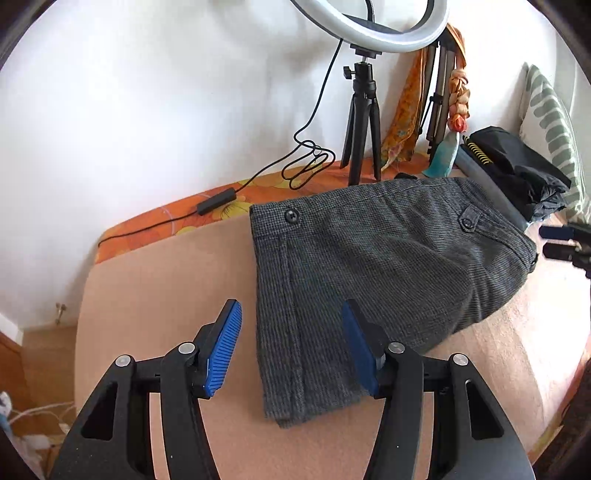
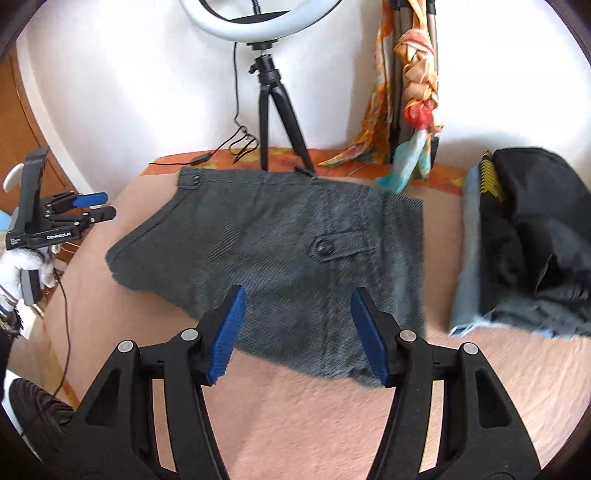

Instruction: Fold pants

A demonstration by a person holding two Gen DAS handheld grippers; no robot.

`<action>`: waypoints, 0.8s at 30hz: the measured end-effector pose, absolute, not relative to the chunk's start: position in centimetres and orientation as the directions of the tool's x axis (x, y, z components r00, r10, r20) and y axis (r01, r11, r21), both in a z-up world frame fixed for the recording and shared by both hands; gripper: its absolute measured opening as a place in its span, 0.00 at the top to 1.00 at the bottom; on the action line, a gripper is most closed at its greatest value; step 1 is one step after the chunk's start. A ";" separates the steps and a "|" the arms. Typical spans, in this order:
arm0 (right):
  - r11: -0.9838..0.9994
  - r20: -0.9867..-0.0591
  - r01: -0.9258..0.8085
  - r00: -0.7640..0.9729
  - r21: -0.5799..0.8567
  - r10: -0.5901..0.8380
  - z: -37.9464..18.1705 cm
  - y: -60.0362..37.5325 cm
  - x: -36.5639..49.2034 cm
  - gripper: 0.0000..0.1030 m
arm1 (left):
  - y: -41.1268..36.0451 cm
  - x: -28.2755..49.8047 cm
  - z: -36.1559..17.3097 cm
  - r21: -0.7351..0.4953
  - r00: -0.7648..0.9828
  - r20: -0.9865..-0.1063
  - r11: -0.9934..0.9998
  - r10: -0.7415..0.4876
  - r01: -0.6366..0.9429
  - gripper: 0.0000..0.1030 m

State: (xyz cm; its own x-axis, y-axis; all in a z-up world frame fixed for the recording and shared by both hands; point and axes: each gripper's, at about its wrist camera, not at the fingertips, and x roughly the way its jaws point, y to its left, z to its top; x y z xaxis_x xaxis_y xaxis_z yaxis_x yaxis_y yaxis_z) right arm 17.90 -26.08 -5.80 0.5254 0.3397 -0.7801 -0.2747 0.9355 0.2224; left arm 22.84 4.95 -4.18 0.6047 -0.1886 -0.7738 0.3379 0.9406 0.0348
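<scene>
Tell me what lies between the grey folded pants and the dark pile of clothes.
In the right wrist view, only a bare strip of the pinkish cover separates the grey pants from the dark pile.

Two grippers, one folded pants, one ring light.

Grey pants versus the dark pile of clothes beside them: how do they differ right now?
The grey pants lie folded flat in a compact block; the dark pile is bunched and lumpy. The grey pants are a speckled weave with buttoned tabs; the dark pile is mostly plain black, with light blue denim underneath. Both rest on the same peach surface, with neither claw gripping them.
</scene>
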 end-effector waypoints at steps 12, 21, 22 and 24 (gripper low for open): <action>0.898 -0.816 -0.242 0.380 0.367 0.436 -13.5 -20.0 16.1 0.41 | 2.7 19.5 -7.9 -0.015 0.578 -0.792 0.952 -0.198 0.307 0.46; 0.906 -0.779 -0.268 0.467 0.328 0.420 -14.7 -16.8 18.2 0.40 | 6.3 21.2 -11.2 -0.015 0.537 -0.833 0.977 -0.130 0.213 0.47; 0.902 -0.772 -0.266 0.469 0.340 0.429 -14.9 -16.6 18.5 0.39 | 6.5 21.4 -11.3 -0.025 0.531 -0.837 0.978 -0.133 0.206 0.47; 0.896 -0.760 -0.259 0.475 0.360 0.443 -15.1 -16.3 19.3 0.39 | 6.9 21.7 -11.6 -0.036 0.521 -0.843 0.980 -0.135 0.196 0.47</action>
